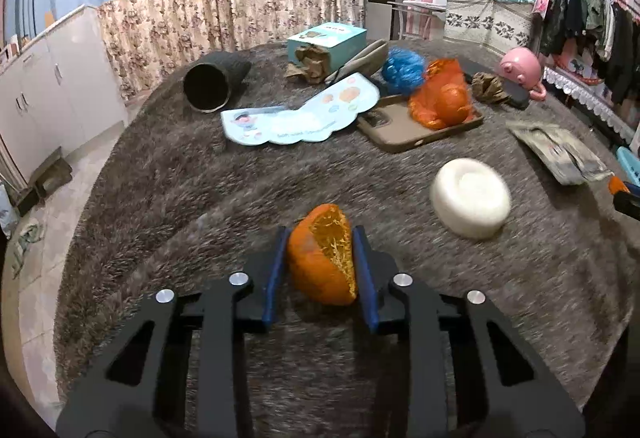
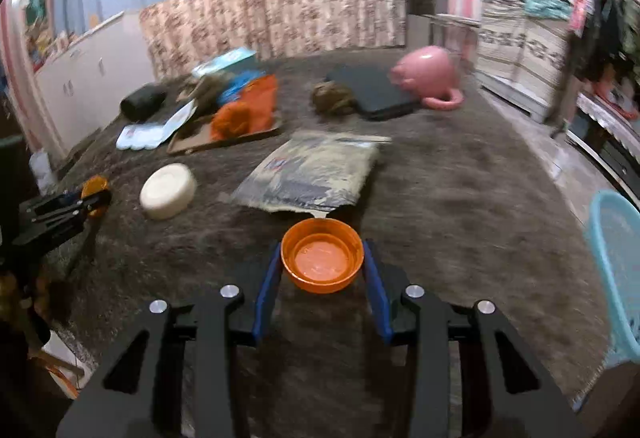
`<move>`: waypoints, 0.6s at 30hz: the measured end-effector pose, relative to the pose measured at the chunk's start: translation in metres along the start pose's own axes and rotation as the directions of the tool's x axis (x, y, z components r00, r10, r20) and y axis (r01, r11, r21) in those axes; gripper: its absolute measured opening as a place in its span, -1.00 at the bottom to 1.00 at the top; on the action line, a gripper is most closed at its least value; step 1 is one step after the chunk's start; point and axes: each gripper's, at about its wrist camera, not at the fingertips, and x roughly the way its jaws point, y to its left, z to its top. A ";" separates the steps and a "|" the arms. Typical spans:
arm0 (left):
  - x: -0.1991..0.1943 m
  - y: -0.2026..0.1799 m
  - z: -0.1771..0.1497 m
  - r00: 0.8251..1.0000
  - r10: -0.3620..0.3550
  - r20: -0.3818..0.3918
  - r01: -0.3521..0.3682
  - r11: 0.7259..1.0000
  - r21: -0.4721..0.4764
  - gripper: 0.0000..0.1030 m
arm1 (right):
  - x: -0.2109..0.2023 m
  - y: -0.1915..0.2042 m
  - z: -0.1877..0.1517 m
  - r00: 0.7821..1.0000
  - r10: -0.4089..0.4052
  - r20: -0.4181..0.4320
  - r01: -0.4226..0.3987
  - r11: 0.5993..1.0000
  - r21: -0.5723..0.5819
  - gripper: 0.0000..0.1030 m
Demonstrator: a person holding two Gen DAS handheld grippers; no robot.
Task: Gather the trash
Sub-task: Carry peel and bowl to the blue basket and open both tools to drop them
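A cluttered grey shag carpet [image 1: 168,174] is seen spread with litter and household things, a pale blue basket [image 2: 616,270] standing at its right edge in the right wrist view. Farther back lie a crumpled foil bag [image 2: 312,174], an open picture book [image 1: 296,114] and an upturned white bowl [image 1: 470,198]. In the foreground, a torn piece of orange peel [image 1: 320,258] is pinched between the blue pads of the left gripper [image 1: 320,270], both pads pressed against its sides. An orange lid [image 2: 322,256], its hollow side up, is clamped at its rim by the right gripper [image 2: 322,270]. Both pieces appear to be held just above the pile.

The step in hand is judged to be carrying both catches to the basket. The peel is soft and curved, so the squeeze should be kept gentle but constant. The lid is gripped only at its edges and should be kept level, with no sudden swings, until it is released over the basket.
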 end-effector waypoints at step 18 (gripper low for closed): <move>-0.014 -0.119 0.075 0.980 -0.165 0.109 0.158 0.985 0.071 -0.42 | -0.010 -0.123 0.012 0.978 -0.207 0.020 0.197 0.953 0.229 -0.22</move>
